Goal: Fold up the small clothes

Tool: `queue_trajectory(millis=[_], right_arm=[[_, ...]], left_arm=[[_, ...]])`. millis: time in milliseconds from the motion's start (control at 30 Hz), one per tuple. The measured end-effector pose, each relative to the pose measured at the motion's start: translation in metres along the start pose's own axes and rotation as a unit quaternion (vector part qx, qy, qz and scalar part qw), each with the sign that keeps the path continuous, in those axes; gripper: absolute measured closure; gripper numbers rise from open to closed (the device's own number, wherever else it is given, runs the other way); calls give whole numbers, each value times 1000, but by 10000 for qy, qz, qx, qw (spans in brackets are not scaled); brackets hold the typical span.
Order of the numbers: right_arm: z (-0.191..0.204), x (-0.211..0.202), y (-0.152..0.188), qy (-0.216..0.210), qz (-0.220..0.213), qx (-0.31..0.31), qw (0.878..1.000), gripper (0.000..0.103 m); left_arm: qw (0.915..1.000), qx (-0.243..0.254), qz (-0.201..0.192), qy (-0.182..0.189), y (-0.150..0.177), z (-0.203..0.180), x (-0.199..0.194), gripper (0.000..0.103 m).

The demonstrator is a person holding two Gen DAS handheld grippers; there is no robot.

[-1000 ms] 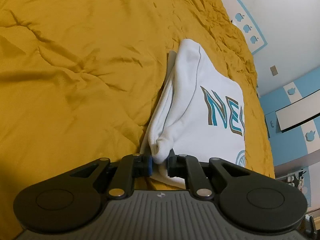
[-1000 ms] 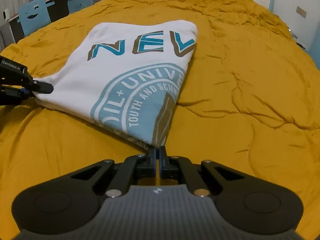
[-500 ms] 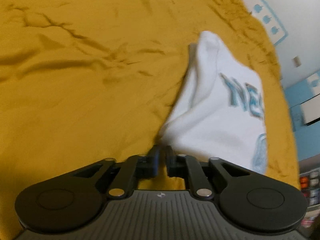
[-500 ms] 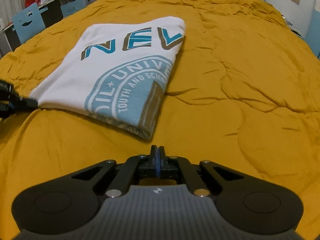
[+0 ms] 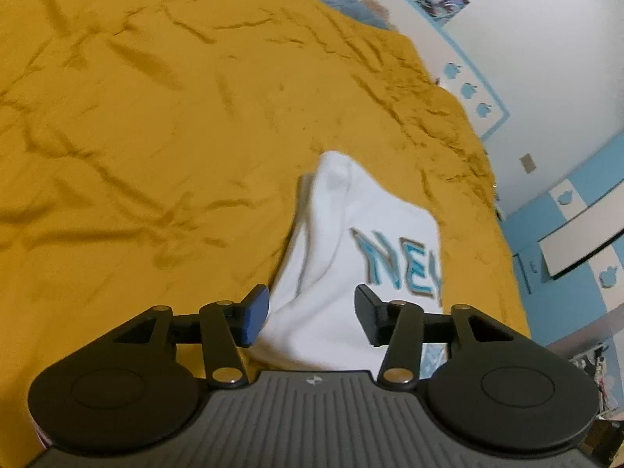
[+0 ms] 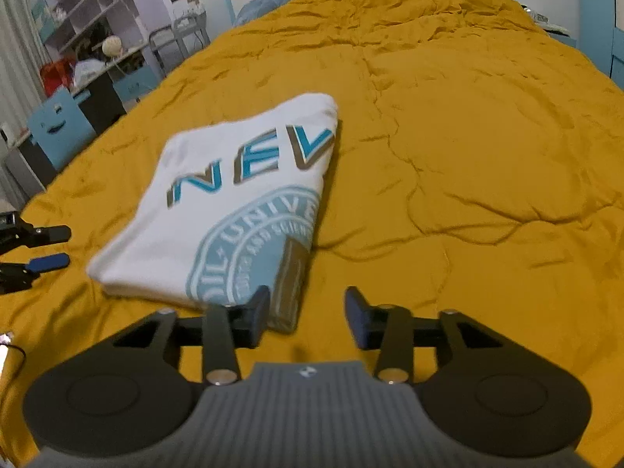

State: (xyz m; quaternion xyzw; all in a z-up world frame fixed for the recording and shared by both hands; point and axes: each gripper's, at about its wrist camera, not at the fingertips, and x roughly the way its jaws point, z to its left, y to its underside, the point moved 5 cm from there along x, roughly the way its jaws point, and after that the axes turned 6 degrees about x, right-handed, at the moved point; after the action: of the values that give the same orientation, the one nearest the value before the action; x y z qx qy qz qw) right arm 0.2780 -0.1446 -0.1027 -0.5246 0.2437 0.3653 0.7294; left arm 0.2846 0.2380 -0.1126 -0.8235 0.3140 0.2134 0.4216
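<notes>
White T-shirt (image 6: pixel 234 210), folded into a compact rectangle, is seen lying flat on the bed's mustard-yellow quilt (image 6: pixel 468 179), approx. in the middle-left of the right wrist view. Teal-and-brown lettering "NEV" and a pale-blue round seal w/ "UNIVE" are shown face-up; the rest of the print is cut off by the fold. A thicker rolled edge is seen along the shirt's far end in the left wrist view (image 5: pixel 351 241), where the picture is blurred.

Left gripper (image 5: pixel 312 316) is held w/ fingers spread wide; nothing is clamped betw. them. The shirt's near corner is seen through the gap, below and beyond the tips; whether it is touched cannot be told. The same gripper is seen at the left edge of the right wrist view (image 6: pixel 48 247), fingers parted, just beside the shirt's left corner but apart from it.

Right gripper (image 6: pixel 308 314) is likewise held w/ fingers wide apart and nothing gripped. Its left finger (image 6: pixel 257 314) is seen overlapping the shirt's near-right corner in the picture; contact cannot be told. Only quilt is seen by the right finger.

Beyond the bed: a blue chair w/ a smiley face (image 6: pixel 60 126), a cluttered desk, shelving, and white-and-blue walls w/ apple motifs (image 5: pixel 472 95) are visible.
</notes>
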Motion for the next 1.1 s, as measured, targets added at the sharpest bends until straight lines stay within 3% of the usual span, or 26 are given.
queue_trajectory(millis=[67, 167, 300, 600, 1100], right_arm=[[0, 3, -7, -96, -16, 78, 9999, 54], [-1, 9, -17, -215, -27, 245, 9995, 46], [-3, 26, -29, -336, 20, 527, 9980, 40], [-10, 79, -52, -620, 269, 1068, 9920, 37], [-33, 176, -104, -1163, 531, 2201, 9671, 36]], left_arm=[[9999, -9, -30, 158, -6, -3, 7, 32], [9996, -41, 7, 263, -12, -5, 23, 26], [9994, -147, 172, 263, -19, 1, 47, 26], [9904, -849, 743, 798, -26, 32, 104, 24], [9750, -1257, 961, 1557, -65, 41, 188, 23]])
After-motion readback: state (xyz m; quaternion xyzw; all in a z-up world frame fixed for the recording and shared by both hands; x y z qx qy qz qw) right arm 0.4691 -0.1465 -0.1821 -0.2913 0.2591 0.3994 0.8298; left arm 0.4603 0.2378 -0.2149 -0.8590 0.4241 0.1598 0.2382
